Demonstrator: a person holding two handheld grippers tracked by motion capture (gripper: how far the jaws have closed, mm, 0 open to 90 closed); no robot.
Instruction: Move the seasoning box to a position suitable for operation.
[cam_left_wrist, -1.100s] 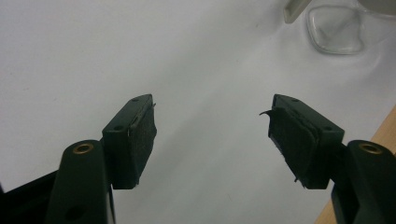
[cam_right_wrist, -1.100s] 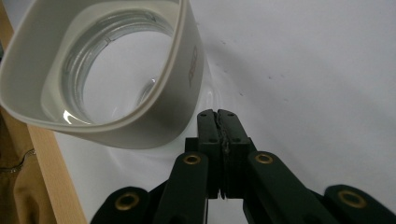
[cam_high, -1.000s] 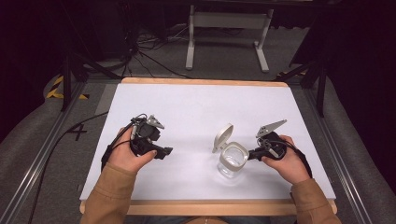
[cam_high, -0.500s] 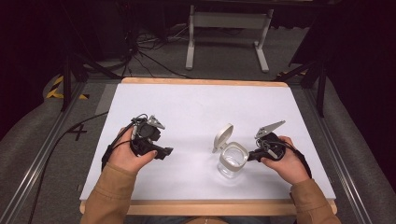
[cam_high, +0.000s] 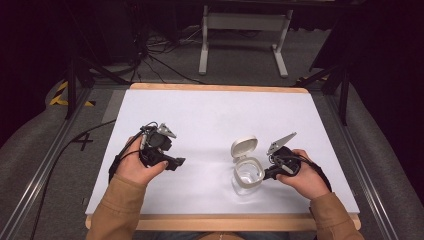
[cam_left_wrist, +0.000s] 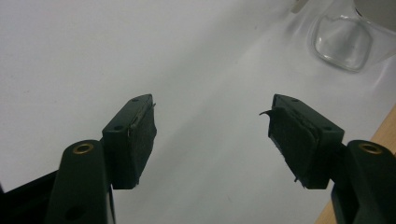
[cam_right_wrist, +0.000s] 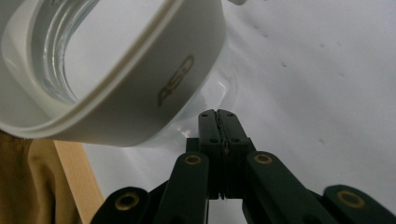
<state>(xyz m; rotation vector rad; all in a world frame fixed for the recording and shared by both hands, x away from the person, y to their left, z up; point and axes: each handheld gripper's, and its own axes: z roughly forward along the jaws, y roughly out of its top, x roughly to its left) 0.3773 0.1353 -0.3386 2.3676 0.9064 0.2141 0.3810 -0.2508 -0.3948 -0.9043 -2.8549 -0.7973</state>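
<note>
While the clenched right gripper (cam_high: 266, 174) touches the jar (cam_high: 248, 174) near the table's front edge (cam_high: 220, 221), the left gripper (cam_high: 181, 161) gapes.

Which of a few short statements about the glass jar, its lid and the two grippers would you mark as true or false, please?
1. The glass jar has its hinged lid closed. False: the lid is flipped up and the jar stands open.
2. The left gripper has its jaws apart with nothing between them. True.
3. The right gripper has its jaws pressed together. True.
4. The right gripper clamps the jar's white collar. False: the shut jaws sit beside the jar with nothing between them.
5. The jar stands on the white table. True.
</note>
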